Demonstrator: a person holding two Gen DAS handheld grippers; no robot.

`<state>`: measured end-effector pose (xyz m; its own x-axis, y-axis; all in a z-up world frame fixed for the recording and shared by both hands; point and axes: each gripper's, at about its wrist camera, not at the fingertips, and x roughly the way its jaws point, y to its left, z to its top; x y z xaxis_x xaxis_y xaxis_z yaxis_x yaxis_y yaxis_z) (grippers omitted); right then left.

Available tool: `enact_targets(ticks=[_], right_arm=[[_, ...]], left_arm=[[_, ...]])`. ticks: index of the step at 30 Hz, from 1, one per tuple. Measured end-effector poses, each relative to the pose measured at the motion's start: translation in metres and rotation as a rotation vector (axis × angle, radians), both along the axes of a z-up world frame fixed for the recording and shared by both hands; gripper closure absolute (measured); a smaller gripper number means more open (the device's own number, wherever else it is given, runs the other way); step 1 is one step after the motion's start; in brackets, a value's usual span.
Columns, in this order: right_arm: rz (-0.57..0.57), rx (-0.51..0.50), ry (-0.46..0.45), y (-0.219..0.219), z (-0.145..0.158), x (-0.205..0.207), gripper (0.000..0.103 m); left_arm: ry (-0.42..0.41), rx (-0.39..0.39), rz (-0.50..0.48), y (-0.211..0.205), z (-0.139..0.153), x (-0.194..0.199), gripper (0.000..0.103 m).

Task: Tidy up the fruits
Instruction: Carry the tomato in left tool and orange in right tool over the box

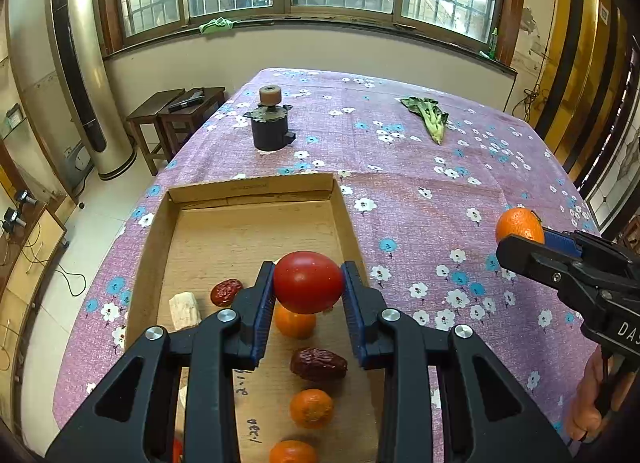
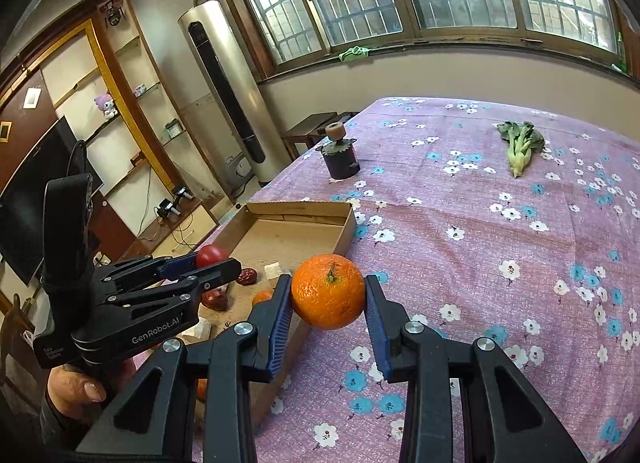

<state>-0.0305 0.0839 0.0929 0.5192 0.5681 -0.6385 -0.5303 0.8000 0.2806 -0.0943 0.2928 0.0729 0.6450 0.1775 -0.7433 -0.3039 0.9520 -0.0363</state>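
The smooth red tomato [image 1: 308, 282] is pinched between the blue ribbed pads of the left gripper [image 1: 307, 283], hanging clear above the shallow brown cardboard tray [image 1: 256, 189], over the near half where other fruit already lies. Straight below it, at six o'clock, sits a small orange mandarin [image 1: 294, 323], then a wrinkled dark red date [image 1: 319, 363], then two more mandarins; another date [image 1: 226, 292] and a pale cut chunk [image 1: 184, 310] lie at about nine o'clock. The far half of the tray, at twelve o'clock, is bare.

The right gripper [image 2: 328, 293] is clenched on a bigger round orange [image 2: 328, 291], stem up, held above the purple flowered tablecloth [image 2: 500, 247] just outside the tray's right wall.

To my eye both pieces are being carried to the tray. I'd steer the tomato toward the open twelve o'clock end instead of dropping it on the mandarin beneath, lower it until it touches the cardboard, then ease the pads apart; tomatoes bruise and roll. The orange must clear the tray wall at nine o'clock of it without bumping the other gripper. The green leafy vegetable [image 2: 520, 147] and dark cylindrical motor [image 2: 340, 157] are well apart.
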Motion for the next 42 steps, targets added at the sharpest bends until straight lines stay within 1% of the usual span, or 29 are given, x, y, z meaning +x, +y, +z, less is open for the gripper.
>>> enact_targets(ticks=[21, 30, 36, 42], right_arm=[[0.069, -0.019, 0.008, 0.045, 0.000, 0.012, 0.068], [0.087, -0.027, 0.014, 0.064, -0.003, 0.018, 0.068], [0.096, -0.032, 0.022, 0.075, -0.008, 0.026, 0.068], [0.099, -0.048, 0.044, 0.093, -0.020, 0.047, 0.068]], left_arm=[[0.003, -0.005, 0.059, 0.039, -0.001, -0.005, 0.073], [0.011, -0.016, 0.078, 0.056, -0.005, -0.003, 0.073], [0.022, -0.044, 0.084, 0.069, -0.009, 0.002, 0.073], [0.047, -0.071, 0.095, 0.088, -0.016, 0.019, 0.073]])
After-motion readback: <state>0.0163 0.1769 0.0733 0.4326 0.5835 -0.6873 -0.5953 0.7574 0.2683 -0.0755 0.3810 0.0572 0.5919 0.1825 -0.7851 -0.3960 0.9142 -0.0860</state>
